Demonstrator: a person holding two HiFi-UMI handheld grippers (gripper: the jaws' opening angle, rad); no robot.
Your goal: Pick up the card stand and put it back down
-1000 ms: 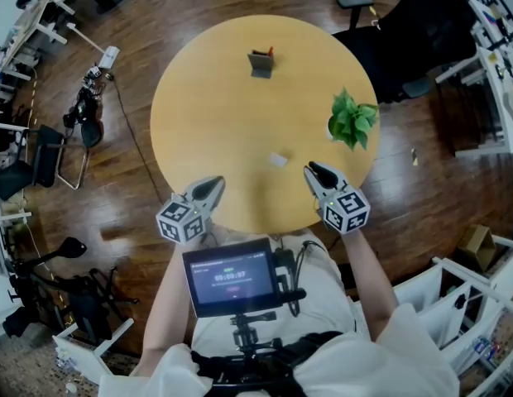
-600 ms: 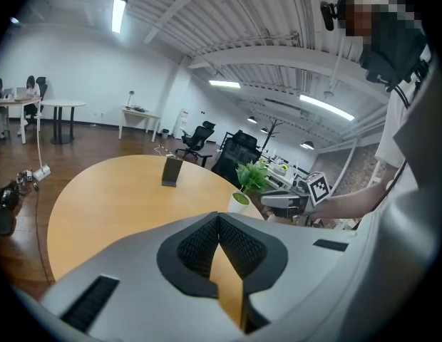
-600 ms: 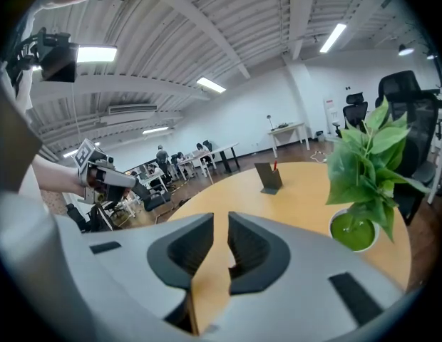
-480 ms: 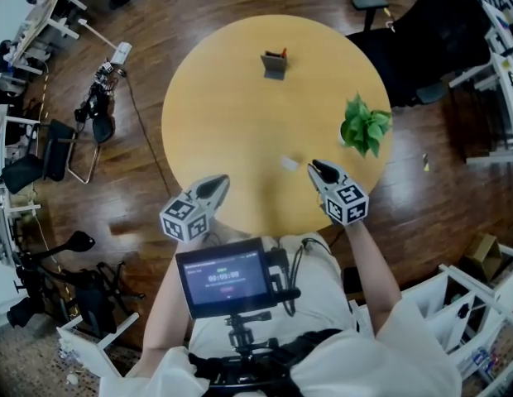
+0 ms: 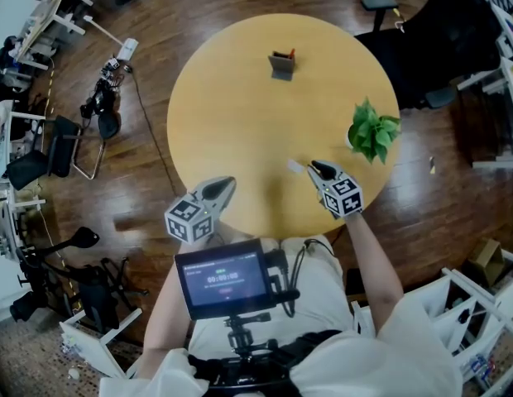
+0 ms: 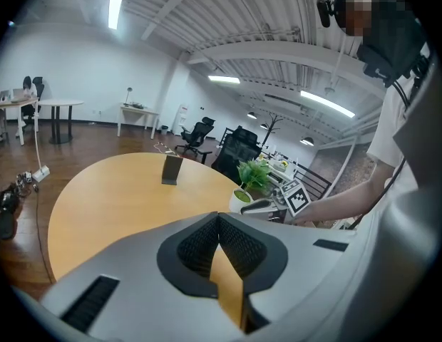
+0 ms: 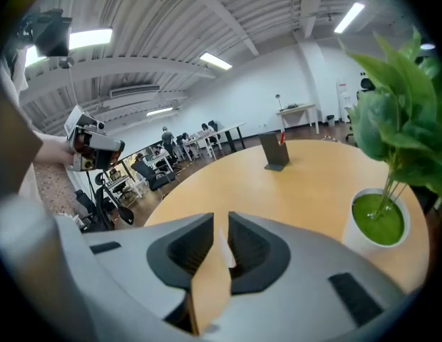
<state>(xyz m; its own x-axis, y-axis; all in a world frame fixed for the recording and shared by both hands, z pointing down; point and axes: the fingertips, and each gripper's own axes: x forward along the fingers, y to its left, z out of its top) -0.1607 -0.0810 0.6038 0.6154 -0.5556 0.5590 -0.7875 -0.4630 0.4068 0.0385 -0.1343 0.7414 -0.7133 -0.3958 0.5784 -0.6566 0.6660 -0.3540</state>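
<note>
While the card stand (image 5: 282, 64) is sitting at the desk's (image 5: 227, 114) far side, well ahead of both claws, the right claw (image 5: 319, 169), slightly parted near a small white scrap (image 5: 295, 166), is hovering nearer it than the closed left claw (image 5: 224, 188).

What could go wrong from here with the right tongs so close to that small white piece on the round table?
The right tongs stand only narrowly apart, just short of the small white piece; they might push it across the round wooden table instead of straddling it.
The green leafy plant in its white pot stands close on their right; a sideways swing could brush the leaves or tip it.
</note>
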